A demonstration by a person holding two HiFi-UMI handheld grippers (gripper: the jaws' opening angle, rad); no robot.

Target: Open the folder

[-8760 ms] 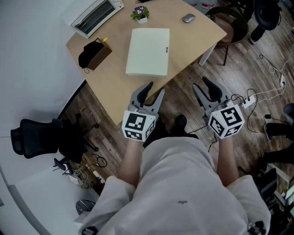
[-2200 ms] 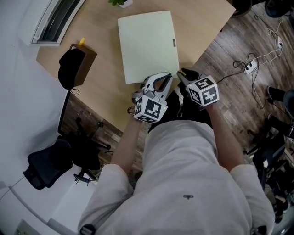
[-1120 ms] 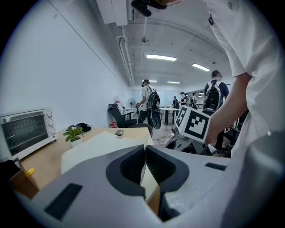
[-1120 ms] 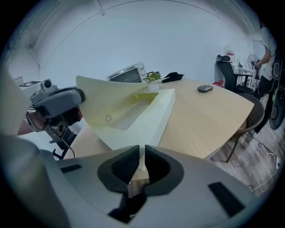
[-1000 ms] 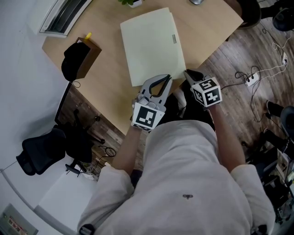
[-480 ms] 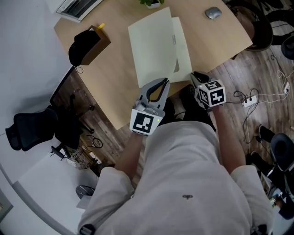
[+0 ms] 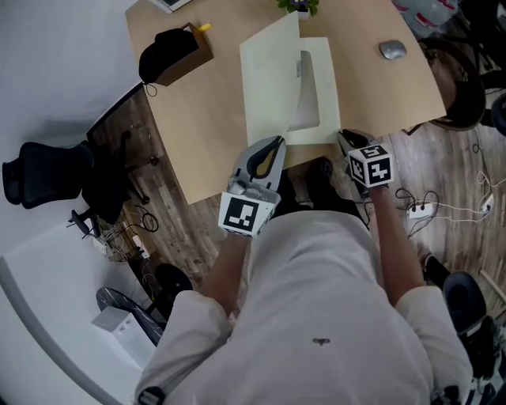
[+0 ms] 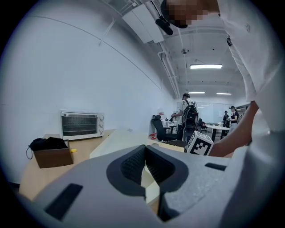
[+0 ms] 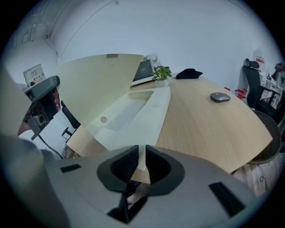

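A pale cream folder (image 7: 318,91) lies on the wooden table (image 7: 213,119), with its front cover (image 7: 269,79) lifted and tilted up to the left. My left gripper (image 7: 278,141) is shut on the near edge of that cover (image 8: 120,140) and holds it above the table; in the left gripper view the pale edge shows between the left gripper's (image 8: 145,149) closed tips. My right gripper (image 7: 345,136) is at the folder's near right corner. In the right gripper view the back sheet (image 9: 142,118) runs into the narrow gap of the right gripper (image 9: 141,151), whose jaws widened slightly and stay on the corner.
A brown box with a black cloth (image 7: 175,51), a small potted plant (image 7: 296,5) and a grey mouse (image 7: 393,50) share the table. A toaster oven (image 8: 81,124) stands at the far end. A black chair (image 7: 39,170) and a cabled power strip (image 7: 415,210) are on the floor.
The front cover has swung further up and to the left, showing more of the folder's inside. My left gripper has risen with it. The right gripper stays at the near right corner.
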